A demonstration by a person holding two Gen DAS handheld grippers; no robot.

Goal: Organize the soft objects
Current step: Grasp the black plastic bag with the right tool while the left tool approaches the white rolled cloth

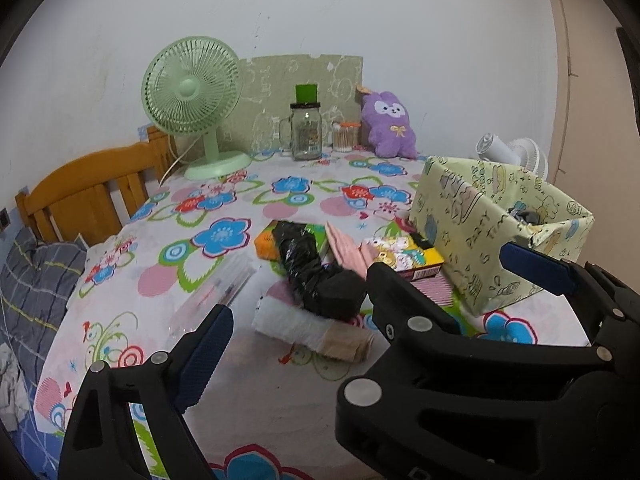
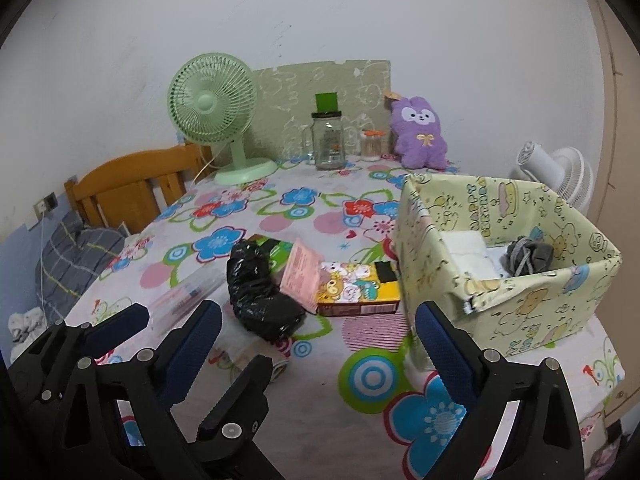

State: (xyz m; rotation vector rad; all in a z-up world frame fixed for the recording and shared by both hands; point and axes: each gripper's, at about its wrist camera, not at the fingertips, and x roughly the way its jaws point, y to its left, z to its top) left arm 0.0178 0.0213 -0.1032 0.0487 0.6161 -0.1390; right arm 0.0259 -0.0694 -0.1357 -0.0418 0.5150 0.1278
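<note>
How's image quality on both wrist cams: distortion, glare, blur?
Left wrist: strong fisheye bowing, dark corners; glare on the black plastic bag; sharp, soft even light. Right wrist: same bowing, wall edge curves; patterned box crisp, no motion blur.

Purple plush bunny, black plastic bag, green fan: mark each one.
Purple plush bunny [image 2: 420, 136]: right wrist view, on its belly.
Black plastic bag [image 2: 256, 292]: right wrist view, on its crinkled middle.
Green fan [image 1: 188, 88]: left wrist view, on the hub.

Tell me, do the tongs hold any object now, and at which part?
Nothing is held. The left tongs and right tongs are both open and empty above the table.
</note>
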